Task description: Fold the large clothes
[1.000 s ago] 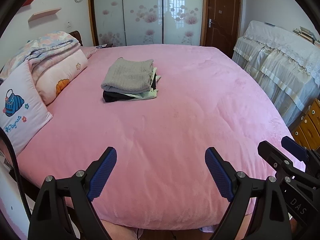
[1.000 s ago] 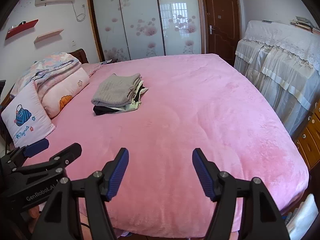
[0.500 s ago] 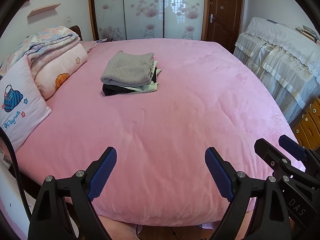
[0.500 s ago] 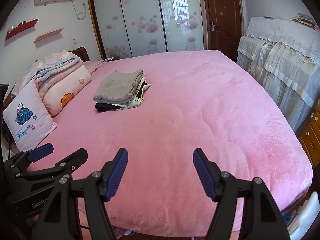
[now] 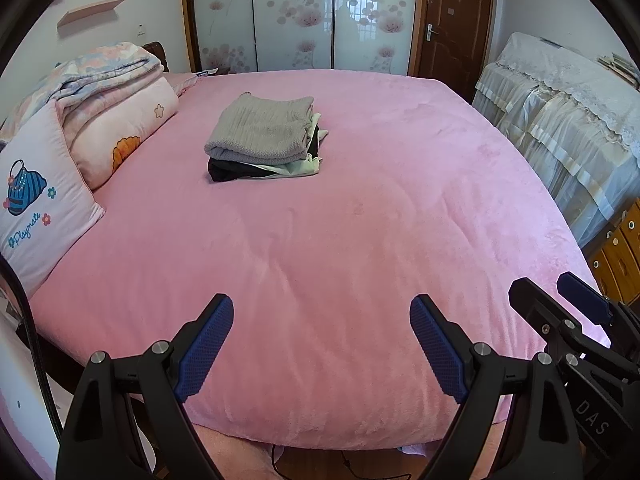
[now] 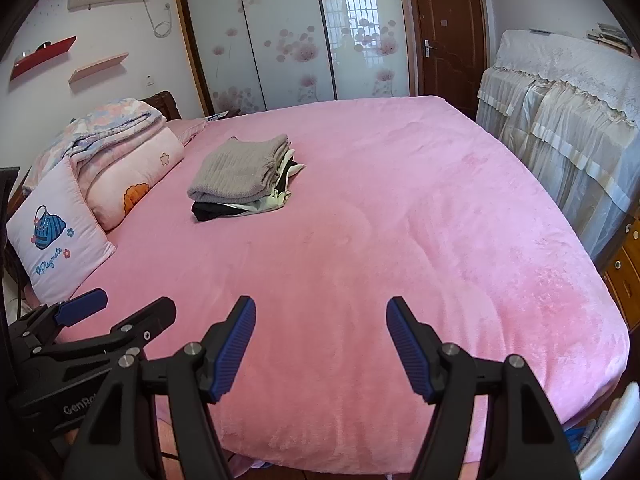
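Note:
A stack of folded clothes (image 5: 264,140) lies on the pink bed (image 5: 360,232), a grey knit piece on top, pale green and black pieces under it. It also shows in the right wrist view (image 6: 244,176). My left gripper (image 5: 320,340) is open and empty above the bed's near edge, far from the stack. My right gripper (image 6: 320,340) is open and empty beside it, also over the near edge. Each gripper appears at the side of the other's view, the right (image 5: 568,316) and the left (image 6: 112,320).
Pillows (image 5: 36,208) and a folded quilt (image 5: 100,76) lie along the bed's left side. A lace-covered cabinet (image 5: 560,112) and wooden drawers (image 5: 620,248) stand to the right. A sliding wardrobe (image 5: 296,16) and a brown door (image 5: 452,20) are behind the bed.
Both grippers have pulled back a little and tilted down, so the bed and the stack sit lower in view. Both stay open and empty.

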